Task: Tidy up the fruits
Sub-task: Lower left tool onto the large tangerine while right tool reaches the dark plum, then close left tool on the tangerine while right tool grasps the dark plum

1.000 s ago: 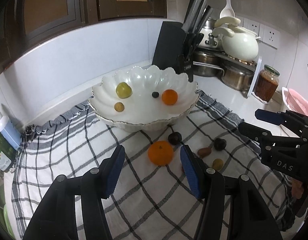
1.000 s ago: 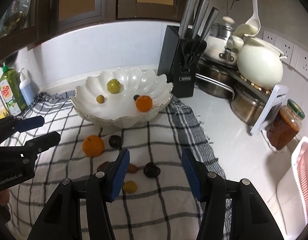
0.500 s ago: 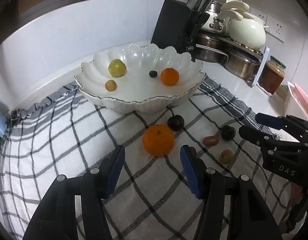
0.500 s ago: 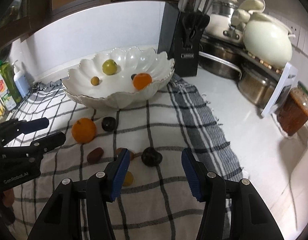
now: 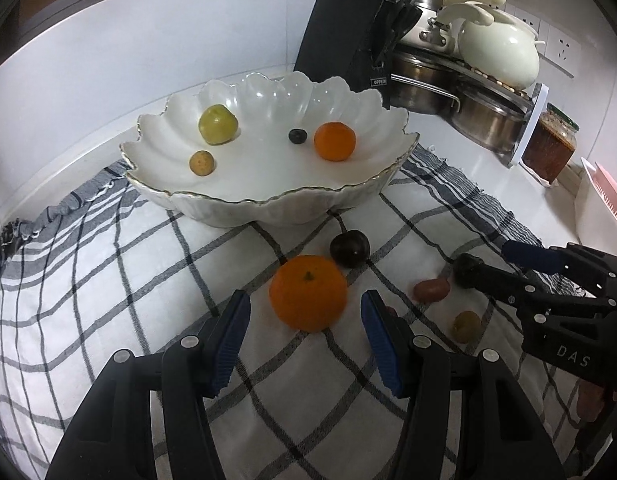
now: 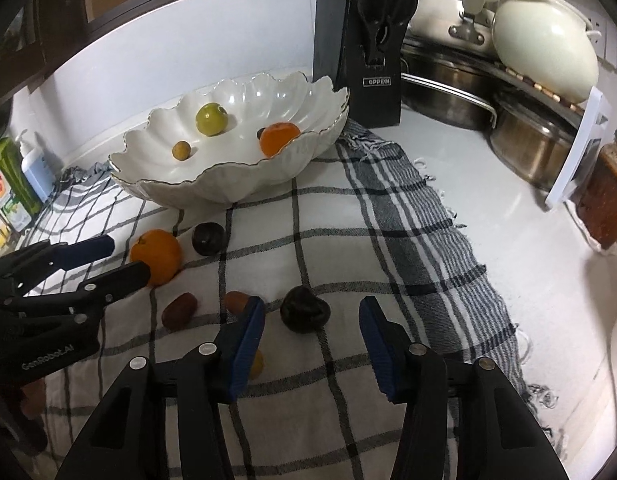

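Observation:
A white scalloped bowl (image 5: 348, 196) (image 6: 212, 188) holds a green fruit (image 5: 218, 124), a small yellow fruit (image 5: 201, 163), a dark berry (image 5: 298, 136) and an orange (image 5: 334, 141). On the checked cloth lie a larger orange (image 5: 307, 293) (image 6: 156, 256), a dark plum (image 5: 350, 249) (image 6: 208, 239), another dark plum (image 6: 304, 309), a reddish date (image 5: 431, 289) (image 6: 179, 310) and a small yellow fruit (image 5: 466, 326). My left gripper (image 5: 306, 312) is open, its tips on either side of the larger orange. My right gripper (image 6: 311, 316) is open around the second plum.
A black knife block (image 5: 348, 40) (image 6: 364, 60) stands behind the bowl. Steel pots (image 5: 484, 116), a cream kettle (image 5: 496, 52) and a jar (image 5: 550, 148) are at the right. Soap bottles (image 6: 12, 184) stand at the far left. A pink rack (image 5: 612, 200) is at the right edge.
Both grippers have moved forward and down. The left now brackets the larger orange; the right now brackets the dark plum. Both jaws stay open.

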`<state>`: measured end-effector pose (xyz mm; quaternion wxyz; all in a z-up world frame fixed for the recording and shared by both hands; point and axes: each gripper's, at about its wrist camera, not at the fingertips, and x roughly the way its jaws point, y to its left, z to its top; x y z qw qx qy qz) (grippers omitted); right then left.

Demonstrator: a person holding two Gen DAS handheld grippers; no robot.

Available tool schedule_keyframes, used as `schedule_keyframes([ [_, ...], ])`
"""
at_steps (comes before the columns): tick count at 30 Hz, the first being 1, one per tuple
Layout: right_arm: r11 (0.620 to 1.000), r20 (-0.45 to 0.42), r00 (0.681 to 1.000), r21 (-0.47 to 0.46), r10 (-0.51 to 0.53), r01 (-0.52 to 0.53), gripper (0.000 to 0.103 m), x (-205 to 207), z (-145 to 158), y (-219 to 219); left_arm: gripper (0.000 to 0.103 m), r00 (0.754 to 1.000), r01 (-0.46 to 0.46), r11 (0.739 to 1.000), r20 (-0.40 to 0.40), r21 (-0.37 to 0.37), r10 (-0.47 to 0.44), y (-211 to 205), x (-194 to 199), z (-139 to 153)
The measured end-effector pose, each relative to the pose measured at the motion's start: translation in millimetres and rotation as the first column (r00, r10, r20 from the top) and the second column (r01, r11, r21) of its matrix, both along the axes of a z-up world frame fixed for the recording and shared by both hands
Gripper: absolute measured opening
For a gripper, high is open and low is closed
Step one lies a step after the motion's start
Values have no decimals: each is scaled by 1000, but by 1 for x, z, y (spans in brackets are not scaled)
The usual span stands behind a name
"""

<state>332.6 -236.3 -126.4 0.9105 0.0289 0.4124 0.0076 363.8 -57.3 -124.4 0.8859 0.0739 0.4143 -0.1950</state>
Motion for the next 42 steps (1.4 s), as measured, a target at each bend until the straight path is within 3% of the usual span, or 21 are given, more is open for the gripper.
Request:
schedule_keyframes([
  [18, 999, -45, 999, 41, 13, -11, 38, 15, -17, -3, 56, 1000, -2, 1000, -30, -2, 2, -13, 18, -13],
  [22, 998, -49, 998, 48, 29, -27, 31, 17, -18, -1, 47, 1000, -7, 1000, -21, 20, 7, -15, 20, -14],
  [27, 999, -42, 999, 37, 33, -31, 29, 16, -17, 0, 46, 1000, 0, 1000, -16, 26, 0, -15, 20, -14],
  [42, 999, 46, 998, 36, 36, -37, 29, 0, 16, 3, 45, 999, 1, 1000, 44, -18, 0, -6, -1, 19],
])
